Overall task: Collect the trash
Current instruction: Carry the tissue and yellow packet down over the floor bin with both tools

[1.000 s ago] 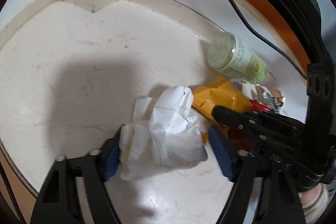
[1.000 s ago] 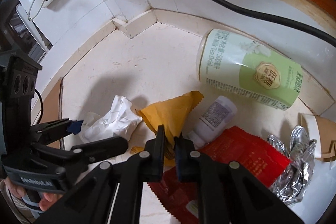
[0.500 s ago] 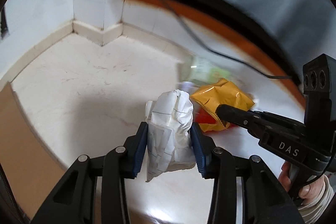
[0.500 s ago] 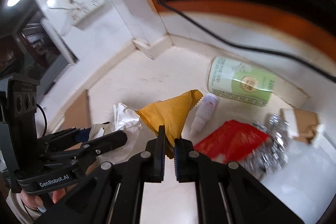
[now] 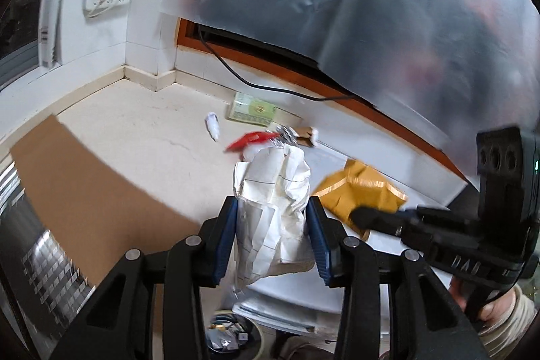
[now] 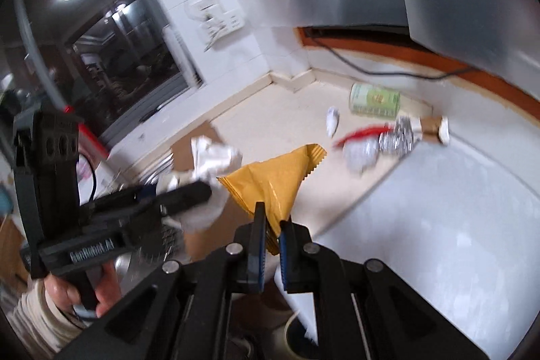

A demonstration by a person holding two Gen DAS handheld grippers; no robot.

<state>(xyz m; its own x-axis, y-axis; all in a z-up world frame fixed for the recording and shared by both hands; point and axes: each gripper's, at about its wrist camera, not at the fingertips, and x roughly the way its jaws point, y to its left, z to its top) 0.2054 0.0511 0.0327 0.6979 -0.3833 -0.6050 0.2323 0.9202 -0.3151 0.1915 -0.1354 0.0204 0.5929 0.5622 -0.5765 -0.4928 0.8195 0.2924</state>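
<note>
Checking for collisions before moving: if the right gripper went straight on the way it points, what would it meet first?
Holding the yellow-orange wrapper, the right gripper likely meets the bare cream floor first, short of the crumpled silver foil; depth is unclear.

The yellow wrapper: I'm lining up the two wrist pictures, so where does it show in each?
Left wrist view: the yellow wrapper sits right of centre, pinched by the right gripper entering from the right.
Right wrist view: it stands at centre, rising from that gripper's closed fingers.
Shared landmark: the green milk tea cup lying by the wall.
</note>
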